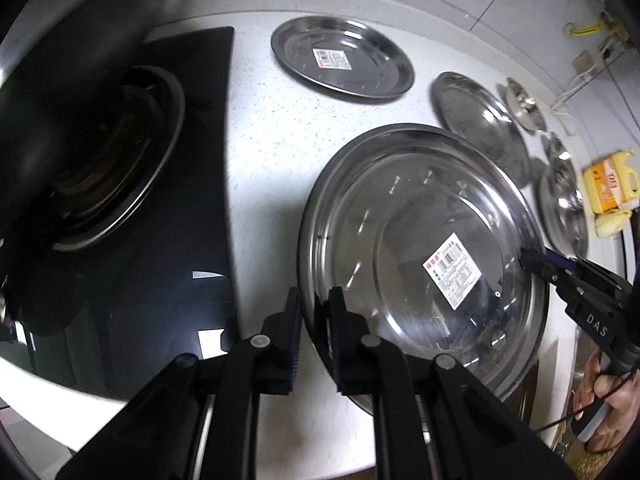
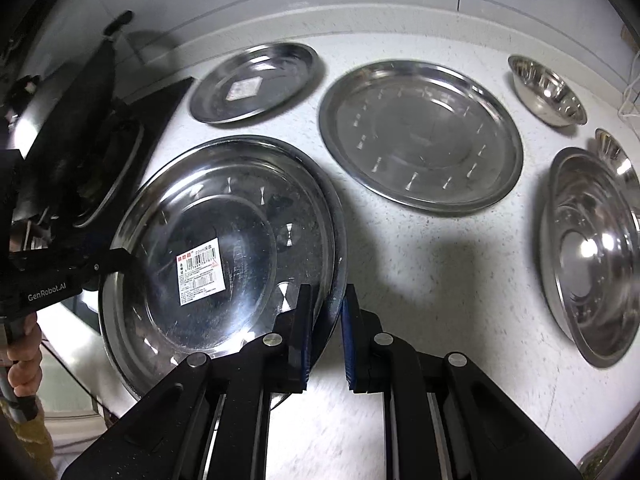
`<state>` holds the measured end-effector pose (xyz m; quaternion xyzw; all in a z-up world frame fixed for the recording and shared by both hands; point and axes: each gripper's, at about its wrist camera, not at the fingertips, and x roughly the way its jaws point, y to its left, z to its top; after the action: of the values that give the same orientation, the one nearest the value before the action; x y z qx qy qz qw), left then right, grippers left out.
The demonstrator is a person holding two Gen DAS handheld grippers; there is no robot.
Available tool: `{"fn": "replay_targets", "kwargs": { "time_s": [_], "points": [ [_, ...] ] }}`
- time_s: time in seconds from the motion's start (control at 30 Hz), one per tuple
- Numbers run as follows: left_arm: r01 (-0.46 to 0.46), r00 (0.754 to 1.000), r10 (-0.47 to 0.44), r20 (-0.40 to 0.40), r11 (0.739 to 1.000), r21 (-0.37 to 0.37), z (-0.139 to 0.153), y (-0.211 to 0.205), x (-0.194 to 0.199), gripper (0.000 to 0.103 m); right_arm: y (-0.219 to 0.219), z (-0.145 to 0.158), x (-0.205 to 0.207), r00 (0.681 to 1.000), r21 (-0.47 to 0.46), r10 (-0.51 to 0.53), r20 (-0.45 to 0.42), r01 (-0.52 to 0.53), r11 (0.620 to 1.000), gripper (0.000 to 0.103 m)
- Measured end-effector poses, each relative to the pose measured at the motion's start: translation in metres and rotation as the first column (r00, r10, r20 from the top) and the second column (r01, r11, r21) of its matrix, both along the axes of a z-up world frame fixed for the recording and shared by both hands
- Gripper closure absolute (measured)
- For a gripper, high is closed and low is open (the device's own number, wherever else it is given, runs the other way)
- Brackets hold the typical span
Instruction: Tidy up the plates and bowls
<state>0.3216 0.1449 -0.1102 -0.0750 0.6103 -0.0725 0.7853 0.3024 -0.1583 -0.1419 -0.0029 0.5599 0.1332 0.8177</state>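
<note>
Left hand-held gripper and right hand-held gripper each clamp opposite rims of the labelled large plate, held tilted just above the table, beside the stove.

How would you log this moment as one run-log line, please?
left gripper: on labelled plate rim | right gripper: on opposite rim | both: grip unclear | counter: other plates, bowls

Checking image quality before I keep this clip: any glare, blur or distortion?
Left wrist view: stove side sinks into dark shadow, fisheye bends the counter edge. Right wrist view: bright glare spot on the large bowl, near plate label readable, far plate's label blurred.
</note>
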Motion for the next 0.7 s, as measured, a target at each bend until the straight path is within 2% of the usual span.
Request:
{"fn": "replay_targets", "kwargs": {
  "time_s": [0.2,0.33,0.53,0.7],
  "points": [
    [0.001,0.999,0.0,0.034,0.999,-0.041,0.025,0.017,-0.054,0.092,0.012,0.025,-0.041,0.998,0.014,0.052,0.029,-0.052,0.999,0.09],
    [-0.001,0.999,0.003,0.033,0.999,-0.043,0.023,0.022,-0.078,0.092,0.02,0.029,-0.065,0.996,0.021,0.085,0.035,-0.086,0.996,0.09],
    [0.005,1.0,-0.004,0.018,0.999,-0.053,-0.005,0.014,-0.089,0.091,0.018,0.005,-0.081,0.995,0.004,0.096,-0.001,-0.096,0.995,0.09],
    [0.014,0.999,-0.013,0.049,1.0,-0.015,-0.014,0.008,-0.087,0.091,0.014,-0.019,-0.073,0.996,-0.022,0.09,-0.025,-0.09,0.996,0.09]
  ]
}}
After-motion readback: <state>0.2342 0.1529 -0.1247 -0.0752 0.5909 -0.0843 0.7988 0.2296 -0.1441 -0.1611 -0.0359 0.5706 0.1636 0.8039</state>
